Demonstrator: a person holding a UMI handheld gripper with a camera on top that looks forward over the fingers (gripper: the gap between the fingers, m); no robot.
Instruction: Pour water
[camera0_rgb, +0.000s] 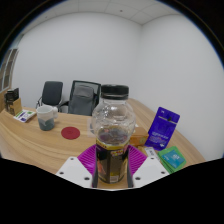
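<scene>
A clear plastic bottle (112, 130) with a dark cap and a dark label stands upright between my fingers, held above the wooden table (60, 145). My gripper (111, 165) is shut on the bottle, its purple pads (88, 158) pressing the label from both sides. Beyond the bottle to the left, a clear cup (47, 119) with something dark inside stands on the table. A round red coaster (70, 132) lies between that cup and the bottle.
A purple pouch (163, 128) stands at the right, with a teal packet (174, 156) lying in front of it. A dark box (12, 101) sits at the far left. Two office chairs (80, 97) stand behind the table by the white wall.
</scene>
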